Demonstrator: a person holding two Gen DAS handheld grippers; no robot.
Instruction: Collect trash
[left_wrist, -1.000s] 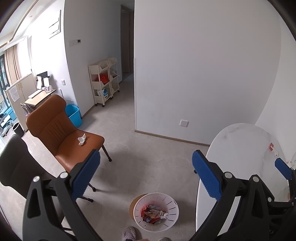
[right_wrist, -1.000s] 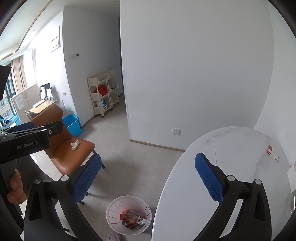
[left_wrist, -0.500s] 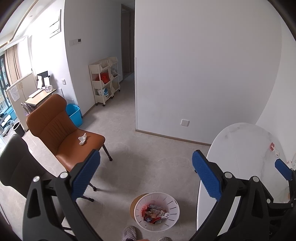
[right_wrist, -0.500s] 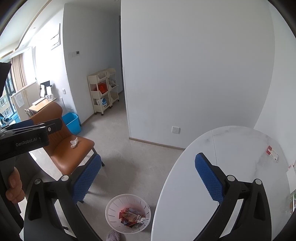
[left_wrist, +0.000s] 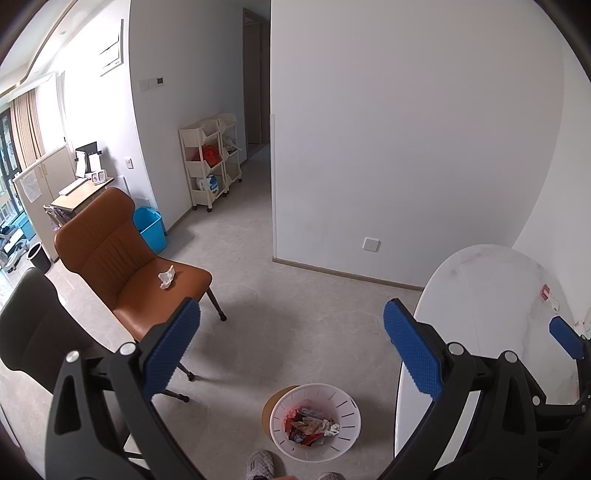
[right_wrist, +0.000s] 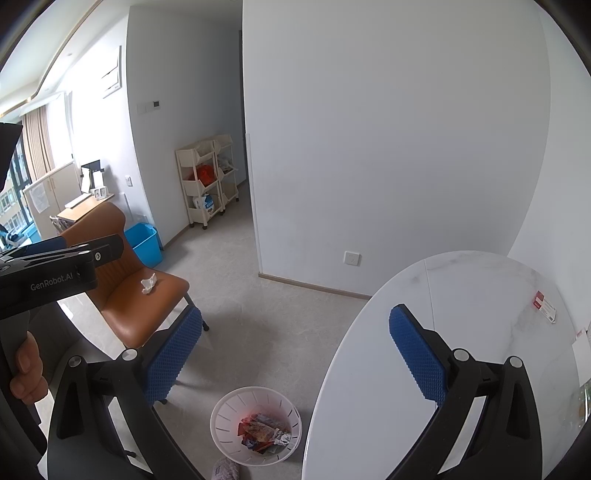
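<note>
A crumpled white tissue (left_wrist: 166, 276) lies on the seat of an orange chair (left_wrist: 122, 258); it also shows in the right wrist view (right_wrist: 149, 283). A white slotted trash bin (left_wrist: 315, 422) with wrappers inside stands on the floor below both grippers, also in the right wrist view (right_wrist: 256, 425). My left gripper (left_wrist: 291, 349) is open and empty, high above the floor. My right gripper (right_wrist: 295, 354) is open and empty, over the edge of the white marble table (right_wrist: 461, 314). A small red-and-white packet (right_wrist: 545, 311) lies on the table at the right.
A dark chair (left_wrist: 33, 325) stands left of the orange one. A blue bucket (left_wrist: 150, 229) and a cream shelf cart (left_wrist: 210, 166) stand by the far wall. A slipper (left_wrist: 260, 463) shows at the bottom edge. A wall corner juts out ahead.
Both views have drifted slightly; the trash bin sits a little further right in each. Both grippers stay open and empty.
</note>
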